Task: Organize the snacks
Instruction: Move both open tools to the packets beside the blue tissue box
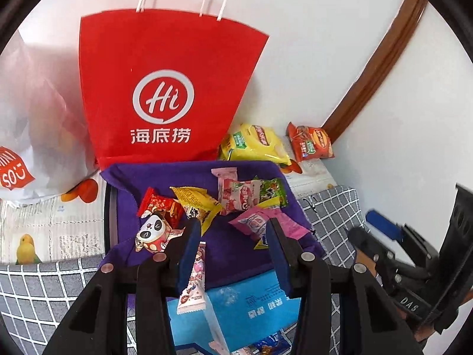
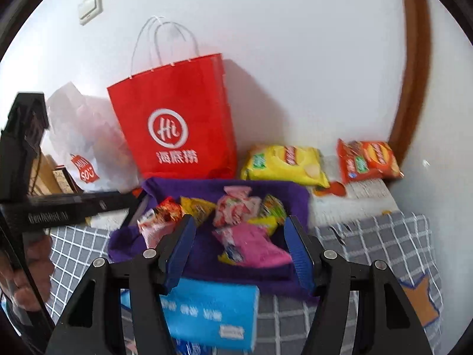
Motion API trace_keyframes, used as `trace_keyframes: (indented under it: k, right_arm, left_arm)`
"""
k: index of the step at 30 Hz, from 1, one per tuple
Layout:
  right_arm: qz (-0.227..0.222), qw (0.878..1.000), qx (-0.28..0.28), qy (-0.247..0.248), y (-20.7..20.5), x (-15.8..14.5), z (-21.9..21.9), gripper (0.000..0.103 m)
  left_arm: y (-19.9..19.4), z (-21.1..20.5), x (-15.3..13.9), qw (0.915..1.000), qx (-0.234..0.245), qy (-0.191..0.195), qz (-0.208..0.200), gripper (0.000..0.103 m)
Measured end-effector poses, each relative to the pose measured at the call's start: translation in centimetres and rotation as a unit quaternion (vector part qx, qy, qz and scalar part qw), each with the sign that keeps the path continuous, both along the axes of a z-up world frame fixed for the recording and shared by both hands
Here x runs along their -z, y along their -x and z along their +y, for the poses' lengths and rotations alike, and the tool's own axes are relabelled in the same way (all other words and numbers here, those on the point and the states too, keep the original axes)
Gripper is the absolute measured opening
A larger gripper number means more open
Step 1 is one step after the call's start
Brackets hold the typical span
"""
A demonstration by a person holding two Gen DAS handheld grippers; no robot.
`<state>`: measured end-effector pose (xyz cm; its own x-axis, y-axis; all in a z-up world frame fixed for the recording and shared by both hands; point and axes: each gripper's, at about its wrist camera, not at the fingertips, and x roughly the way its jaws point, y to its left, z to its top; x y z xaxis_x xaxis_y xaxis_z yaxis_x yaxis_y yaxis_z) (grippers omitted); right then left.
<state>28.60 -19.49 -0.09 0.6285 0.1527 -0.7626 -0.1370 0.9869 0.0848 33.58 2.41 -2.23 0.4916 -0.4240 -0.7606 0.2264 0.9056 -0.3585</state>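
A red paper carrier bag (image 1: 165,88) with white cord handles stands upright against the white wall (image 1: 310,44). A white plastic bag (image 1: 35,136) slumps just beside it. A wall switch plate (image 2: 90,6) and a brown wooden door frame (image 2: 414,74) are fixed to the wall.

Wrapped snacks (image 1: 236,198) heaped in purple-lined tray (image 1: 207,171), pink-white packet (image 1: 192,278) dangling upright

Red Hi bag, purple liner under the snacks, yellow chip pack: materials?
Red bag: looks like matte paper, with crisp fold edges and twisted white cord handles. Purple liner: soft cloth, probably felt or fleece, draped with no shine. Yellow chip pack: glossy plastic film, puffed, with highlights on its surface.
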Motion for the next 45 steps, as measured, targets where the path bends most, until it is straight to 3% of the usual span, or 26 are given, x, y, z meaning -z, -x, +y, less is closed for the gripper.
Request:
trace_keyframes:
  k: [8,16,22,36,41,45]
  right_arm:
    - [0.032,0.999,0.014,0.001,4.5,1.2,-1.5,0.062]
    - [0.059,0.998,0.001,0.012,8.5,3.4,-0.4,0.062]
    - [0.059,0.998,0.005,-0.001,10.9,5.5,0.7,0.068]
    - [0.141,0.990,0.018,-0.007,11.7,12.6,3.8,0.068]
    - [0.141,0.990,0.006,0.020,11.8,14.2,5.1,0.070]
    - [0.116,0.993,0.005,0.016,11.9,14.4,5.3,0.073]
  left_arm:
    - [1.9,-1.0,-2.1,0.9996,0.022,0.006,-0.018,0.052]
    - [4.4,-3.1,-3.8,0.9966,0.073,0.020,-0.033,0.059]
    - [6.4,-4.1,-4.9,0.9944,0.096,0.025,-0.036,0.059]
    - [10.2,-3.4,-8.4,0.9884,0.120,0.045,-0.082,0.064]
    - [10.0,-2.9,-8.4,0.9892,0.110,0.047,-0.085,0.067]
    - [9.2,-2.4,-8.0,0.9907,0.102,0.049,-0.075,0.067]
